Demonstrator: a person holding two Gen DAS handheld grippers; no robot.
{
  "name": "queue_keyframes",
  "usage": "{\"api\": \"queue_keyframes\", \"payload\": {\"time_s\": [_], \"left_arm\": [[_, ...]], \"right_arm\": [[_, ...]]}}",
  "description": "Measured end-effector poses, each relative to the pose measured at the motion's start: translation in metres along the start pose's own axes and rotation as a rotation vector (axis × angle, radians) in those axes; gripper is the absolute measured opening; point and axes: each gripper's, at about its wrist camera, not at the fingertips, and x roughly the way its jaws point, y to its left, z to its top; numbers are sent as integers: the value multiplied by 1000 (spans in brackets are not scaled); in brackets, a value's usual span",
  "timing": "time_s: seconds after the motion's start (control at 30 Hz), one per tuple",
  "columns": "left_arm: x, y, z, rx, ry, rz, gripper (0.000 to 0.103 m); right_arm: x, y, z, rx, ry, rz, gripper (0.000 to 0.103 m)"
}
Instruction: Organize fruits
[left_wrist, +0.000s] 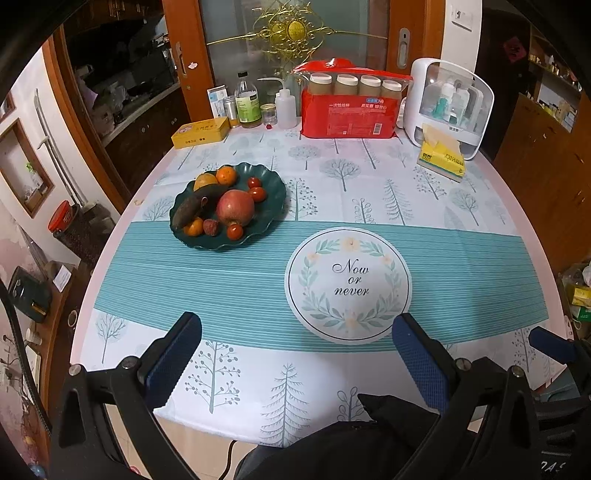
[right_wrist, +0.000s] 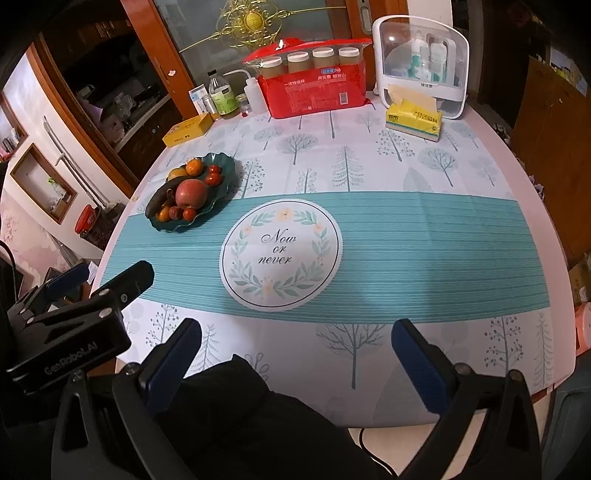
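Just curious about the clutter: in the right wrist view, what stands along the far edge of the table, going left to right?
Flat yellow tin box → green-labelled glass bottle → white plastic squeeze bottle → red pack of paper cups → white organiser with clear lid, with a yellow tissue pack lying just in front of it.

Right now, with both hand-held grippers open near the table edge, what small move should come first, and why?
Probably ease the left hand-held gripper forward and left toward the green plate. All the fruit sits piled there, nearer that side, and its jaws are open and empty.
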Motion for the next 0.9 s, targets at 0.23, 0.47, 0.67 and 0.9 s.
{"api": "queue_keyframes", "payload": {"time_s": [0.23,0.47,0.67,0.9], "left_arm": [[3,0,-1,0,1,6,102],[5,1,0,-7,2,12,102],[6,0,3,-4,1,18,102],[6,-2,5,-3,0,21,102]], "right_arm": [[2,-1,2,1,5,2,103],[3,-3,2,-1,6,2,103],[3,-4,4,2,9,2,103],[7,-6,4,5,13,2,103]]}}
